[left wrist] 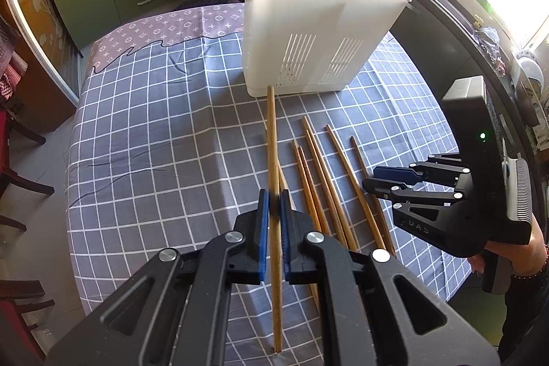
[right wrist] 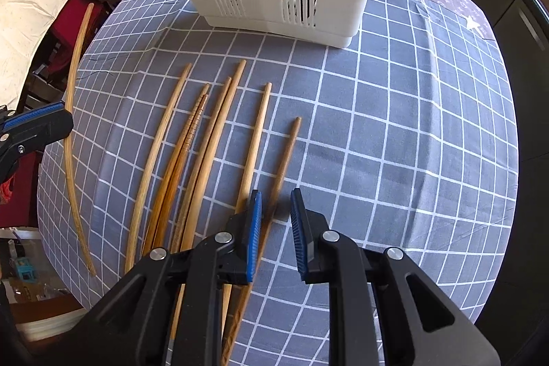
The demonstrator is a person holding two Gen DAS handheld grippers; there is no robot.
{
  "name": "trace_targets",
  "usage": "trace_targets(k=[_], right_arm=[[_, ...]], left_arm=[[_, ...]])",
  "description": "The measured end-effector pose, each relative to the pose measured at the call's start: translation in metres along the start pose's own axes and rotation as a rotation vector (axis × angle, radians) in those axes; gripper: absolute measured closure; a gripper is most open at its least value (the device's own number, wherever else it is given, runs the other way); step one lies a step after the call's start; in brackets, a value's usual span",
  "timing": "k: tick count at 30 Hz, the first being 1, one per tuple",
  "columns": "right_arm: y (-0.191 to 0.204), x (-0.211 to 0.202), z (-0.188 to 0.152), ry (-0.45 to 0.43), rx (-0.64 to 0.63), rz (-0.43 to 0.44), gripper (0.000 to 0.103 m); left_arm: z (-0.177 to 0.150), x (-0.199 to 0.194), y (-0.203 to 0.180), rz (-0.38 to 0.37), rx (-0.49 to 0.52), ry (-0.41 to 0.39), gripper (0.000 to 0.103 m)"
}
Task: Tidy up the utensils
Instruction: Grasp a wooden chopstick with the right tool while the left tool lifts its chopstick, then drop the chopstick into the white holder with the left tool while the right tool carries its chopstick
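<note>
Chopstick [left wrist: 273, 139] clamped in left gripper [left wrist: 273, 222], lifted above checked table [left wrist: 154, 132]. Right gripper [right wrist: 276, 225], jaws narrowly apart, straddles dark chopstick [right wrist: 286, 153] among loose chopsticks [right wrist: 206, 139] before white utensil holder [left wrist: 308, 23].

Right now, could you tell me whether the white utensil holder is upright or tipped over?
Upright: the white utensil holder stands on its base on the checked tablecloth, rim upward.

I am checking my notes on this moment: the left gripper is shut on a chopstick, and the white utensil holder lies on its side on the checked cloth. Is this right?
Not quite. The left gripper is shut on a chopstick, but the white utensil holder stands upright on the checked cloth, not on its side. The left wrist view shows its open rim at the top.
</note>
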State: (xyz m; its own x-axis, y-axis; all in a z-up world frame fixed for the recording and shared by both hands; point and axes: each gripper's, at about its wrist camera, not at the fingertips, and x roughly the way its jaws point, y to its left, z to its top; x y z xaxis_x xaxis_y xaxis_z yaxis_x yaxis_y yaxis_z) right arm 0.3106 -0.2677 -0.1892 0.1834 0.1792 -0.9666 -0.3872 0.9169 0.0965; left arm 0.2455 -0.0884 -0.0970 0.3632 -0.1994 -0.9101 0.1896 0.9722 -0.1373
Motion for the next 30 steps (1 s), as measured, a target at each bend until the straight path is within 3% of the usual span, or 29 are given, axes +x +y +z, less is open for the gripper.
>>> trace_targets(k=[3, 11, 18, 23, 30], right_arm=[[0.010, 0.003, 0.002, -0.004, -0.028, -0.044, 0.089], [0.003, -0.005, -0.004, -0.038, 0.003, 0.015, 0.097], [-0.005, -0.082, -0.019, -0.254, 0.028, 0.081, 0.097], [-0.012, -0.138, -0.034, -0.414, 0.039, 0.072, 0.097], [-0.018, -0.164, -0.053, -0.480, 0.041, 0.064, 0.097]], left_arm=[[0.000, -0.002, -0.001, -0.001, 0.005, -0.006, 0.096], [-0.004, -0.011, -0.003, -0.005, 0.017, -0.021, 0.096], [-0.005, -0.029, -0.003, -0.013, 0.024, -0.060, 0.096], [-0.005, -0.051, -0.005, -0.021, 0.031, -0.116, 0.096], [-0.002, -0.073, -0.010, -0.010, 0.046, -0.182, 0.096]])
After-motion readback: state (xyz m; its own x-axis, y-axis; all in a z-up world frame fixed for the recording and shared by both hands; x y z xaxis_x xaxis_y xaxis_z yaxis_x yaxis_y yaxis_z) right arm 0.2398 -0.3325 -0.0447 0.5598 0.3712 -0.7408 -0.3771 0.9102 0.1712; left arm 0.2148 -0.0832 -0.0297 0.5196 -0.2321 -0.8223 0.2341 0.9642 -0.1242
